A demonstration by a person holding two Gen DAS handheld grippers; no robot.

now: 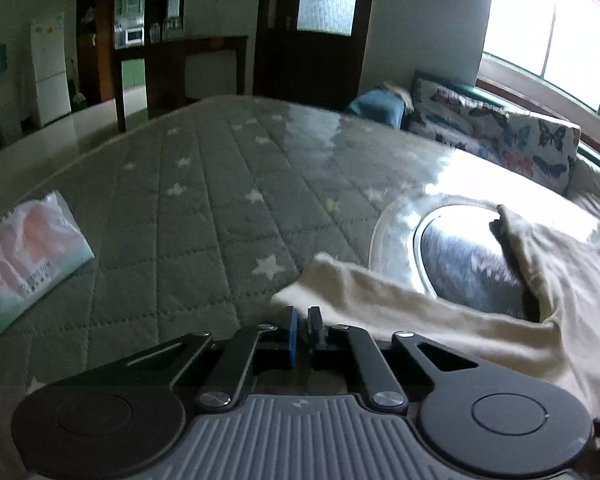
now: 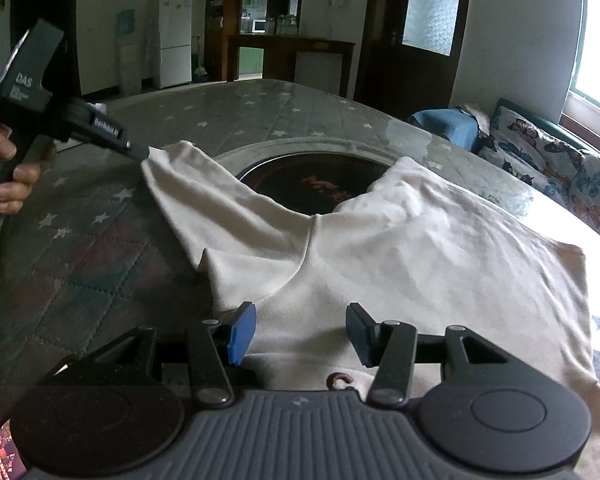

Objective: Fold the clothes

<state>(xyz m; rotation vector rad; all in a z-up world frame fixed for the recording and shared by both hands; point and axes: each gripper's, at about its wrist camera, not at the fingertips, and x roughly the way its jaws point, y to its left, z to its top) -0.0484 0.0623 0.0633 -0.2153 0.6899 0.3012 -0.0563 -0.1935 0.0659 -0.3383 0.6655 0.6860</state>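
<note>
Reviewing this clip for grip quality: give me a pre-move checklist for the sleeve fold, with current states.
1. Left gripper shut on sleeve tip: ok, the right view shows its tip at the cuff.
2. Right gripper open over the shirt body: ok.
3. Right gripper pinning the shirt: cannot tell.
4. Shirt body flat: not ok, wrinkled.
5. Tissue pack away from the shirt: ok.
6. Sleeve free of the round inset: not ok, lies across its rim.

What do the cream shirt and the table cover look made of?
Cream shirt: soft matte knit, probably cotton jersey; it drapes and creases loosely. Table cover: grey quilted fabric with stitched diamonds and white stars, apparently under a clear glossy sheet, judging by the window glare.
</note>
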